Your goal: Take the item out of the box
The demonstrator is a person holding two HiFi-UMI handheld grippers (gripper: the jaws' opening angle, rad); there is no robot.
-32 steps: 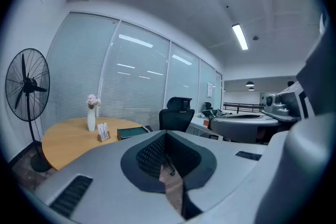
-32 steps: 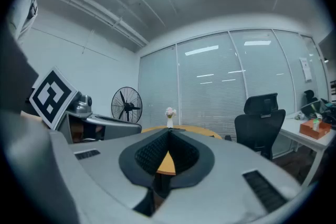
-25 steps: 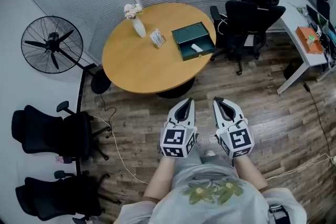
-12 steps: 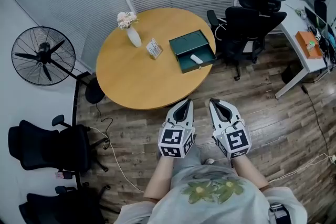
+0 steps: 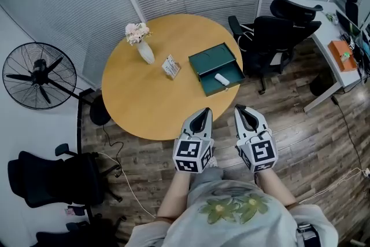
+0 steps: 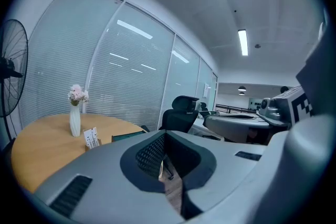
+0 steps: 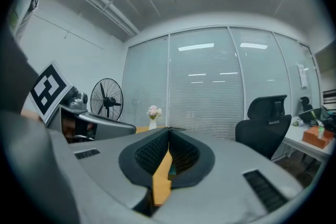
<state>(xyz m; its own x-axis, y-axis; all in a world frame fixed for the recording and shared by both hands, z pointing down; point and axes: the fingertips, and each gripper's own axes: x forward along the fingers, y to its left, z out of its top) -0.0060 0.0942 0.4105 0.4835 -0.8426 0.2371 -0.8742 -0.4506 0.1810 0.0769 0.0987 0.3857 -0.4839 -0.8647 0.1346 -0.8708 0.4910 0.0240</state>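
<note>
A dark green box (image 5: 215,69) lies open on the round wooden table (image 5: 144,95), right of its middle. Inside it, near the front wall, rests a small white item (image 5: 221,78). My left gripper (image 5: 203,111) and right gripper (image 5: 241,108) hover side by side at the table's near edge, short of the box. Both point toward the table with their jaws together and nothing between them. In the left gripper view my left gripper (image 6: 164,134) faces the table, and a sliver of the box (image 6: 126,137) shows. My right gripper (image 7: 168,131) also looks shut in the right gripper view.
A white vase with pink flowers (image 5: 144,46) and a small card holder (image 5: 171,66) stand left of the box. Black office chairs (image 5: 272,32) crowd the table's right side. A standing fan (image 5: 37,75) is at the left, a white desk (image 5: 341,66) at the right.
The table and box have come nearer to both grippers as the person stepped forward. Both grippers keep the same side-by-side pose, jaws still shut.
</note>
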